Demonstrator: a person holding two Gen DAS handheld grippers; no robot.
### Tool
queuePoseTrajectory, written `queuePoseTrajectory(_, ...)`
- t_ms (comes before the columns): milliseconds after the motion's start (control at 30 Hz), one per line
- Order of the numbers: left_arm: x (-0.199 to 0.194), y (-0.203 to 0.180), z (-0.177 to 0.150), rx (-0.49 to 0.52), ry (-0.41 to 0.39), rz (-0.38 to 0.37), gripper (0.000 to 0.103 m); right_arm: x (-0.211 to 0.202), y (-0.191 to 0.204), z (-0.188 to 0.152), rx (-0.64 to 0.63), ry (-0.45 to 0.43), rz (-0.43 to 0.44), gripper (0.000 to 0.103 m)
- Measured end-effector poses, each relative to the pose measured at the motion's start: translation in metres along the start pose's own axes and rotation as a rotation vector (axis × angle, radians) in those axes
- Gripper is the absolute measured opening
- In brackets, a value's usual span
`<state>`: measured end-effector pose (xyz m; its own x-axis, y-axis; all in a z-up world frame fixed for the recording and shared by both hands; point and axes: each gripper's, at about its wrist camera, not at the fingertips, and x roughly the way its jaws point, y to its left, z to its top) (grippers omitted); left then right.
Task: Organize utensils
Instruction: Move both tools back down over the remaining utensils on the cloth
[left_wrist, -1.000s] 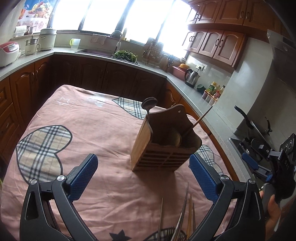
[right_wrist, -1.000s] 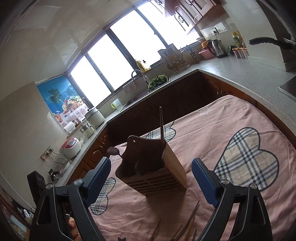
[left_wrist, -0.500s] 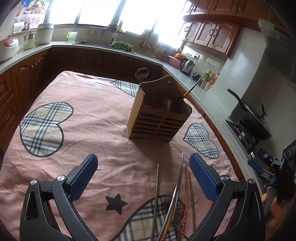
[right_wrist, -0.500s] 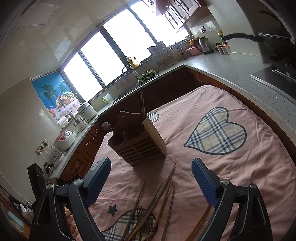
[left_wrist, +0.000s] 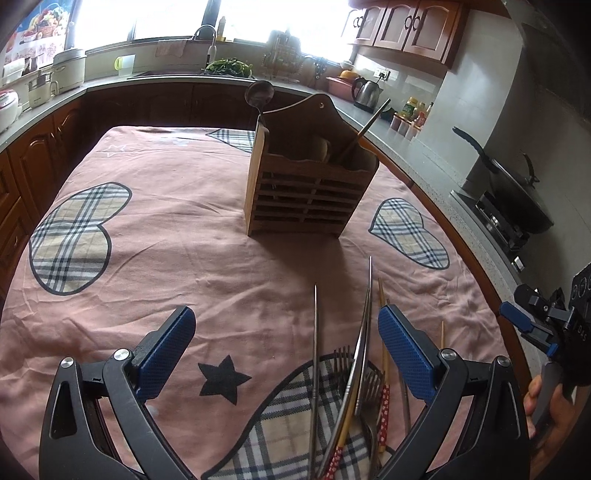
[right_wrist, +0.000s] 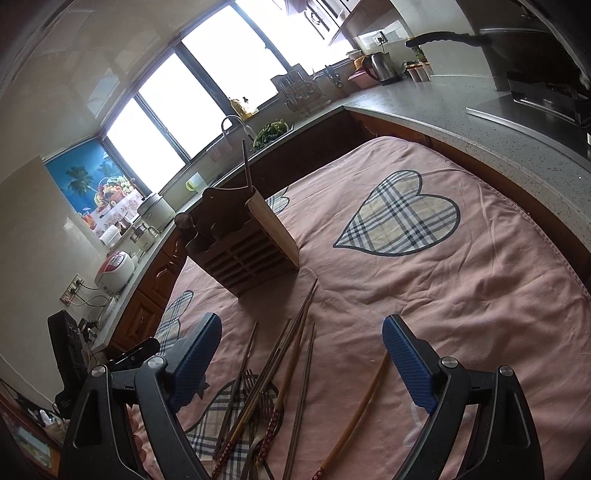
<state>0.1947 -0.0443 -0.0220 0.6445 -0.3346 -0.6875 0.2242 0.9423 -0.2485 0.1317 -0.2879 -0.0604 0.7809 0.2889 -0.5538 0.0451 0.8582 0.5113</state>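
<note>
A wooden slatted utensil holder (left_wrist: 310, 184) stands mid-table on the pink cloth, with a spoon (left_wrist: 259, 94) and a chopstick (left_wrist: 369, 125) sticking out; it also shows in the right wrist view (right_wrist: 243, 243). A loose pile of chopsticks and forks (left_wrist: 354, 387) lies near the front edge, also in the right wrist view (right_wrist: 273, 387). My left gripper (left_wrist: 286, 350) is open and empty, hovering just behind the pile. My right gripper (right_wrist: 301, 360) is open and empty above the pile; it also shows at the far right of the left wrist view (left_wrist: 532, 325).
The table carries a pink cloth with plaid hearts (right_wrist: 399, 218). Wooden counters surround it, with a sink (left_wrist: 207, 48), kettle (left_wrist: 365, 92), rice cookers (right_wrist: 114, 269) and a wok on the stove (left_wrist: 517, 199).
Both grippers have pulled back from the holder toward the front of the table. The holder looks farther away and the utensil pile has come into full view beneath them.
</note>
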Motion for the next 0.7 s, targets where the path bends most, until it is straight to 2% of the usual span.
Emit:
queuePoseTrajectory(367,0.038,-0.009,-0.001,0.074,0.093,0.029,0.101,0.035,-0.004,0.006,-0.006,0.061,0.011,0.09)
queuePoseTrajectory(533,0.063,-0.015,0.001,0.111,0.151,0.031,0.095,0.066,-0.003,0.012,-0.015,0.11,0.002,0.089)
queuePoseTrajectory(567,0.068,-0.017,0.001,0.122,0.161,0.034,0.094,0.072,-0.004,0.014,-0.018,0.119,-0.003,0.087)
queuePoseTrajectory(700,0.088,-0.023,0.004,0.155,0.204,0.03,0.085,0.103,-0.003,0.021,-0.028,0.164,-0.021,0.066)
